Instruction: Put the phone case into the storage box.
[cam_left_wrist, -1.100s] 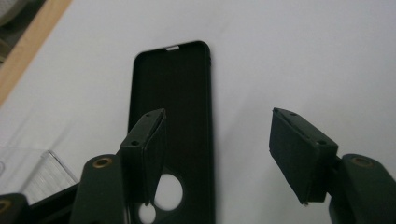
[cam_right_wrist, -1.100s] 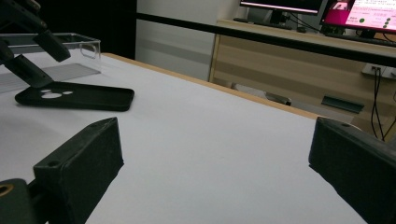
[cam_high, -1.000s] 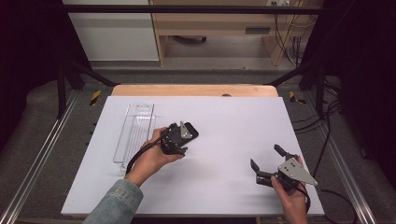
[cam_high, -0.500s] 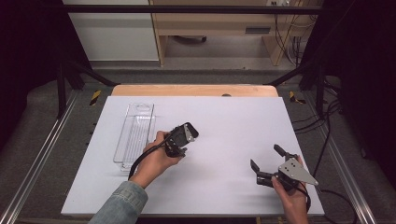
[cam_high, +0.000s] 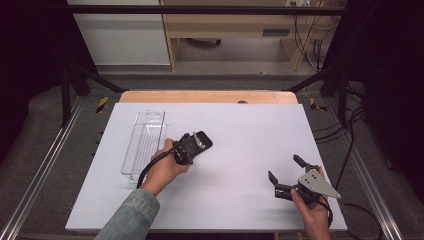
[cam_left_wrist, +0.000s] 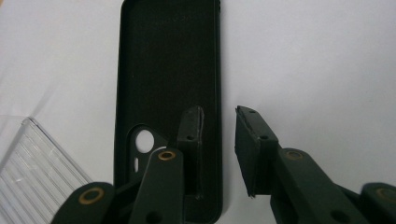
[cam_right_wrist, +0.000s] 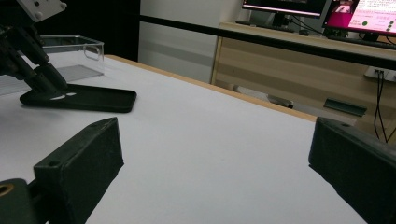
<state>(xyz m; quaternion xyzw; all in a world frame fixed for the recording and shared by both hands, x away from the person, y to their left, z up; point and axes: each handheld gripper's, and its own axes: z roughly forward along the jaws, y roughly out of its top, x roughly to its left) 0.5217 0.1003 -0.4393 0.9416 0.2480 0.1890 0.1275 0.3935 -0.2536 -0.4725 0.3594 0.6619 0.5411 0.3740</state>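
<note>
A black phone case (cam_left_wrist: 168, 70) lies hollow side up on the white table (cam_high: 240, 130). My left gripper (cam_left_wrist: 219, 112) points down at its camera-hole end, one jaw inside the case and the other outside its side wall. The jaws have just been closing, and a thin gap still shows between the outer pad and the wall. From above, the left gripper (cam_high: 194, 144) sits over the case (cam_high: 205, 139) near the table's middle. My right gripper (cam_high: 285, 167) rests at the front right, open with nothing between its jaws (cam_right_wrist: 215, 140). It looks across at the case (cam_right_wrist: 88, 100).
A long clear plastic tray (cam_high: 145, 145) lies on the table just left of the case, also seen as the tray (cam_left_wrist: 32, 163) and the tray (cam_right_wrist: 70, 46). A wooden strip (cam_high: 210, 96) edges the table's far side. Cables hang at the right.
The left hand has shifted slightly over the case, and its jaws look narrower than before. The right gripper has not moved.
</note>
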